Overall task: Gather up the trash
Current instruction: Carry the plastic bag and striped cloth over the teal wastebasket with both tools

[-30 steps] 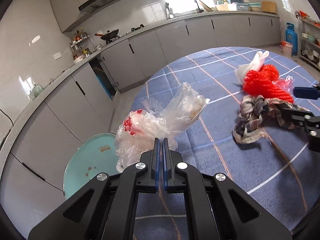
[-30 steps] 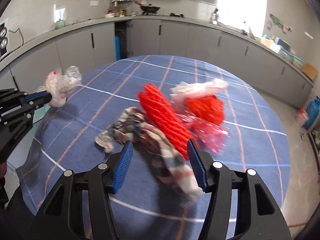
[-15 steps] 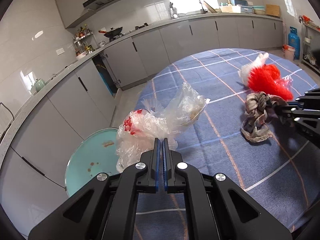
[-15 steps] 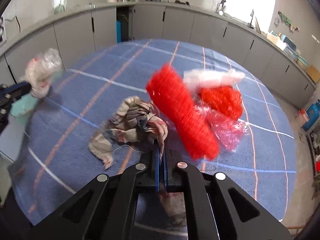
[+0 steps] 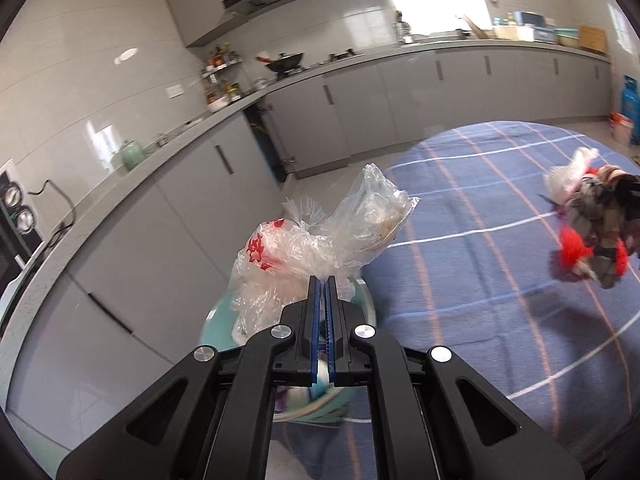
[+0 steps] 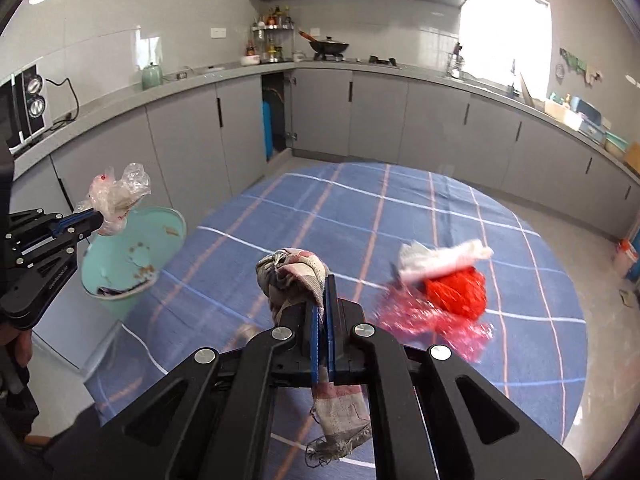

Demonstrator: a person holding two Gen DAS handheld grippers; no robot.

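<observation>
Since a second ago the right gripper (image 6: 324, 312) has clamped the rag (image 6: 296, 276) and lifted it off the worktop (image 6: 400, 216), and the left gripper (image 5: 323, 304) has carried the plastic bag (image 5: 316, 240) out over the bin (image 6: 136, 252). Both grippers are pressed together, the left pinching the bag's crumpled base, the right pinching the rag, whose frayed tail hangs below its jaws.

The bin stands on the floor just beside the worktop's edge. The bag hangs above its mouth; the rag is near it but over the worktop. The red netting (image 6: 456, 292), with white and pink wrappers against it, lies on the worktop well apart from the bin.

The risks, as I judge them: the light bag could cling to a pad or drift past the rim on release, and the rag's dangling tail could snag the rim and drape outside.
</observation>
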